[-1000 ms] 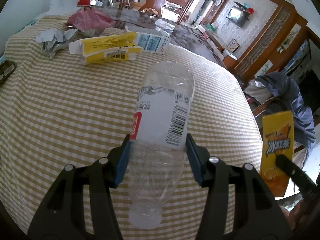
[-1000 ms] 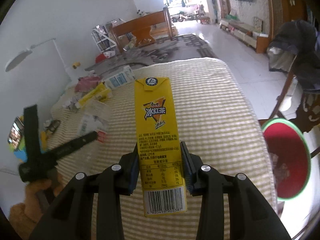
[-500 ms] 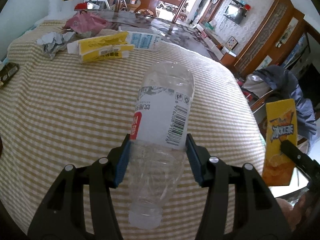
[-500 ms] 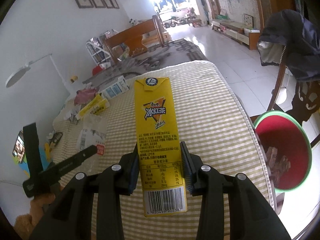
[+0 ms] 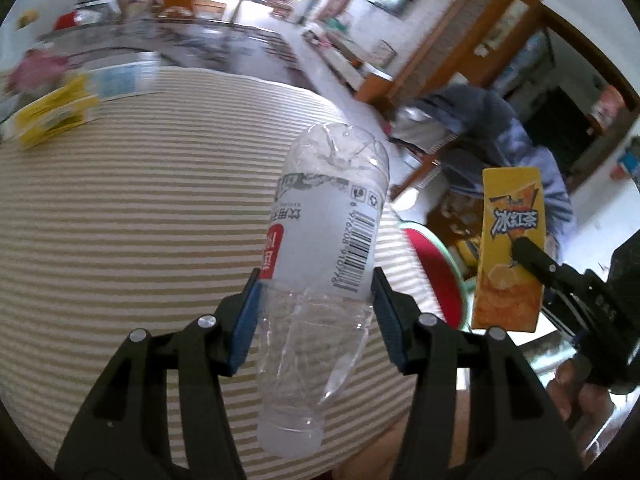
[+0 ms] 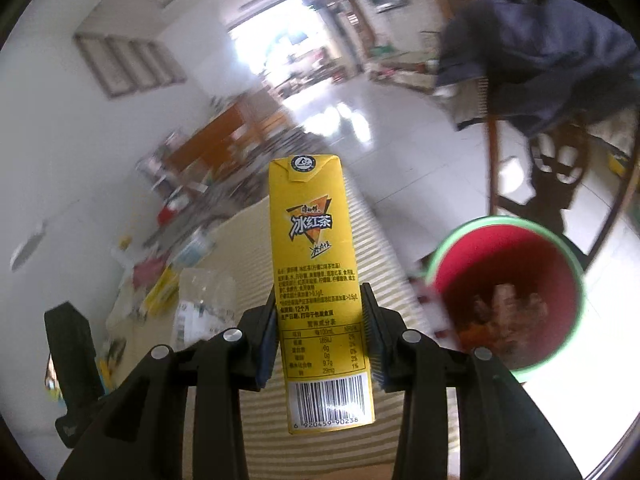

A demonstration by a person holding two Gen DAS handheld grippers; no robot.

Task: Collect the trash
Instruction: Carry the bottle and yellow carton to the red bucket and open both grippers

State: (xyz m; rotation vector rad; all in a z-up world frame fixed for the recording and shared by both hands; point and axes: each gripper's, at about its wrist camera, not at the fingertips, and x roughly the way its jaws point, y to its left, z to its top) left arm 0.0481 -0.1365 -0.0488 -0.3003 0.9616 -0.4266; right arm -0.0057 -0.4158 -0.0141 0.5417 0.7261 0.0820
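My left gripper (image 5: 316, 312) is shut on a crushed clear plastic bottle (image 5: 328, 240) with a white label, its neck pointing back at the camera. It hangs over the right edge of the striped table (image 5: 140, 208). My right gripper (image 6: 320, 336) is shut on a yellow iced-tea carton (image 6: 316, 280), held upright; the same carton (image 5: 510, 248) shows at the right of the left wrist view. A red bin with a green rim (image 6: 506, 292) stands on the floor beside the table, below and right of the carton, with scraps inside. The bin's rim (image 5: 434, 268) peeks out behind the bottle.
More trash lies at the table's far side: yellow cartons (image 5: 52, 112), a blue-and-white box (image 5: 120, 78), pink wrapping (image 5: 34, 70). A wooden chair with a dark jacket (image 6: 532, 68) draped over it stands past the bin. A person's hand (image 5: 580, 392) holds the right tool.
Both grippers have swung right toward the table's edge, and both views have rolled. The red bin has come closer in the right wrist view and entered the left wrist view. Both grips are unchanged.
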